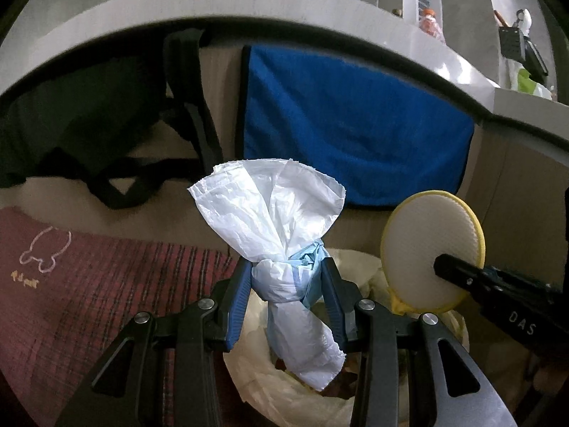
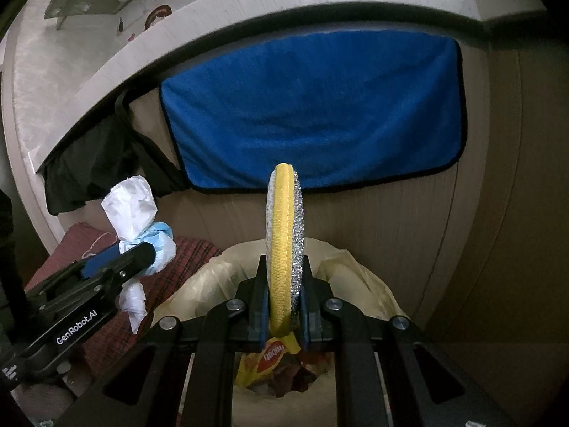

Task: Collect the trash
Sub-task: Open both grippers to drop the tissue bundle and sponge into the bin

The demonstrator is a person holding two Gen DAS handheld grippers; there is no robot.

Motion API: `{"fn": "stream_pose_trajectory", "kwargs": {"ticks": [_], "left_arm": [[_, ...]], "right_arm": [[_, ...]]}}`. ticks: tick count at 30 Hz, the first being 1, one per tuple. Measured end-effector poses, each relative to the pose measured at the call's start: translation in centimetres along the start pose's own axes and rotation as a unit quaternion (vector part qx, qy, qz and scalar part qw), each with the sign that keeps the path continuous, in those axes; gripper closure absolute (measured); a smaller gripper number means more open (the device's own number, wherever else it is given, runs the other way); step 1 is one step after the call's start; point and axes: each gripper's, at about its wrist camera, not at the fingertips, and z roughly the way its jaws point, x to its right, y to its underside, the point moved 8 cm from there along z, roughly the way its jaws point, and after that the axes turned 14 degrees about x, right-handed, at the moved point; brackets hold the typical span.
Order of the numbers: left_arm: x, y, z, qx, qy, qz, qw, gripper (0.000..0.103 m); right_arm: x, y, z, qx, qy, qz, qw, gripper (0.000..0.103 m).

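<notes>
My left gripper (image 1: 285, 268) is shut on a knotted white plastic bag (image 1: 274, 213) with a light blue bit at the knot. In the right wrist view the same bag (image 2: 131, 206) sticks up from the left gripper (image 2: 151, 251) at the left. My right gripper (image 2: 284, 263) is shut on a round scrub pad (image 2: 284, 213) with a yellow rim, seen edge-on. From the left wrist view the pad (image 1: 423, 245) shows its white face, with the right gripper (image 1: 442, 266) on it. Both held items hang over a bin lined with a pale bag (image 2: 359, 270), (image 1: 259, 380).
A blue towel (image 2: 313, 106), (image 1: 355, 124) hangs on the brown cabinet front behind the bin. A black cloth (image 1: 89, 124) hangs at the left, over a red plaid fabric (image 1: 89, 302). A white countertop edge (image 1: 213, 10) runs above. A yellow wrapper (image 2: 270, 356) lies in the bin.
</notes>
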Motion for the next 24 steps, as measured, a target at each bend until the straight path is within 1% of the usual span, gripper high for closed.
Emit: {"fn": "stream_pose_trajectory", "kwargs": {"ticks": [4,6,7,8,9,10,13,18,21,24], "left_arm": [[-0.1,0.6,0.6,-0.011,0.004,-0.010,0.9999,0.063],[0.0,0.7,0.9,-0.013,0.020,-0.023,0.9994,0.062],[0.0,0.7,1.1,-0.015,0.031,-0.033,0.9989,0.059],[0.1,0.8,1.4,-0.023,0.039,-0.042,0.9981,0.055],[0.1,1.0,1.7,-0.034,0.045,-0.049,0.9972,0.048],[0.1,1.0,1.8,-0.037,0.048,-0.054,0.9967,0.046],[0.2,1.0,1.9,-0.042,0.055,-0.056,0.9960,0.046],[0.2,1.2,1.0,-0.046,0.045,-0.058,0.9962,0.046],[0.0,1.1,-1.0,-0.042,0.033,-0.056,0.9970,0.046],[-0.5,1.2,-4.6,-0.040,0.013,-0.043,0.9982,0.046]], "right_arm": [[0.3,0.4,0.4,-0.005,0.001,0.014,1.000,0.088],[0.6,0.8,0.5,-0.007,0.003,0.023,1.000,0.086],[0.6,0.9,0.6,-0.009,0.003,0.025,1.000,0.079],[0.7,1.0,0.6,-0.011,0.006,0.027,1.000,0.075],[0.8,1.1,0.6,-0.011,0.011,0.028,0.999,0.068],[0.9,1.2,0.5,-0.010,0.014,0.029,0.999,0.068],[1.2,1.2,-0.2,-0.009,0.022,0.030,0.999,0.068],[1.3,1.3,-1.7,-0.009,0.026,0.031,0.999,0.068],[0.6,1.6,-3.1,-0.008,0.023,0.027,0.999,0.068],[-0.6,1.8,-4.8,-0.006,0.018,0.018,1.000,0.068]]}}
